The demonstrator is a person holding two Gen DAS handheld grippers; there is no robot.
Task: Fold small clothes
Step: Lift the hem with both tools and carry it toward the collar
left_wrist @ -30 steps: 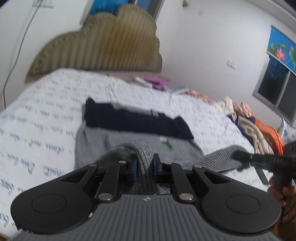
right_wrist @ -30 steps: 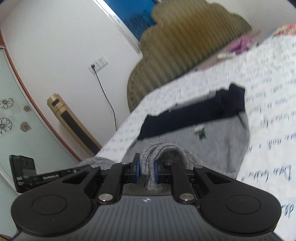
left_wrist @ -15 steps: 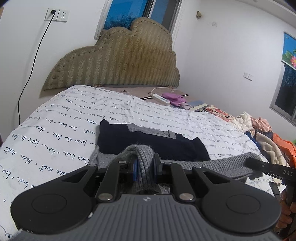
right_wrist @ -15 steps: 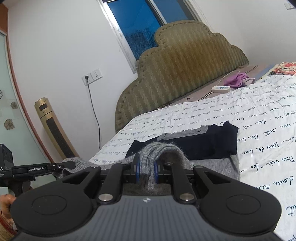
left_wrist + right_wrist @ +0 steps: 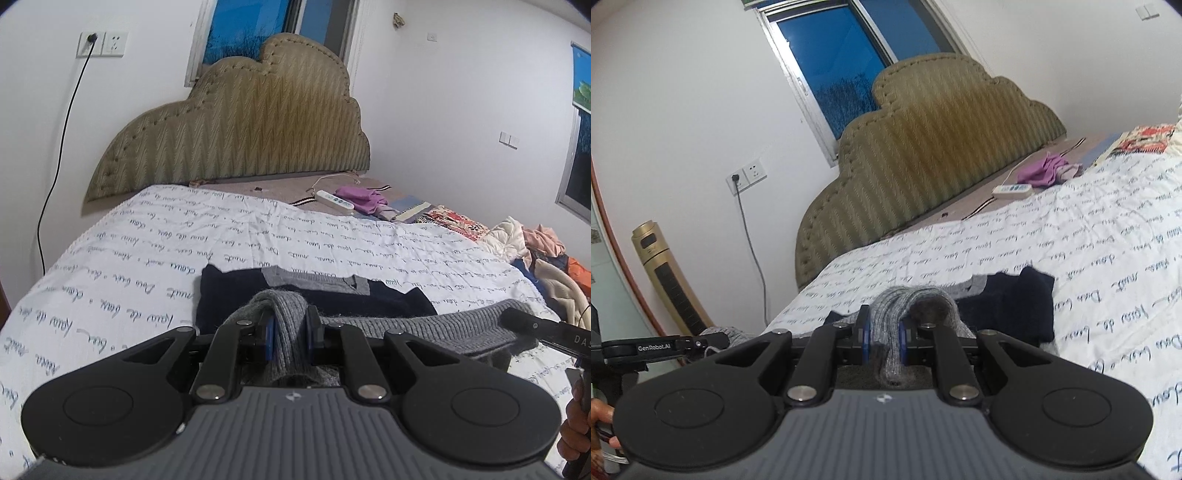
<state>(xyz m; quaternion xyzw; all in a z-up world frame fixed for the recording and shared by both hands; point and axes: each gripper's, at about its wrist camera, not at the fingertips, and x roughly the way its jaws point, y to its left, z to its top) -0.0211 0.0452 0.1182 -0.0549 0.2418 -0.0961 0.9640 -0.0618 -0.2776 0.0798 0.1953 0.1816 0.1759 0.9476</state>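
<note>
A small grey knit sweater with a navy upper part [image 5: 317, 295] lies on the bed. My left gripper [image 5: 290, 328] is shut on a bunched grey ribbed hem [image 5: 288, 317]. My right gripper [image 5: 884, 332] is shut on the other end of the same hem [image 5: 908, 299]. The hem [image 5: 461, 325] stretches taut between the two grippers, lifted over the navy part [image 5: 1015, 306]. The right gripper also shows at the right edge of the left wrist view [image 5: 517, 321]. The grey lower body of the sweater is mostly hidden behind the grippers.
The white bedspread with blue script [image 5: 129, 277] covers the bed below a tan headboard [image 5: 240, 129]. A power strip [image 5: 334, 201] and purple cloth [image 5: 360, 197] lie near the headboard. A pile of clothes [image 5: 535, 258] sits at the right. A gold tower fan [image 5: 668, 277] stands by the wall.
Both grippers have carried the grey hem forward over the sweater toward the navy collar end. The grey body seen a second ago is now covered, and the views have tilted up.
</note>
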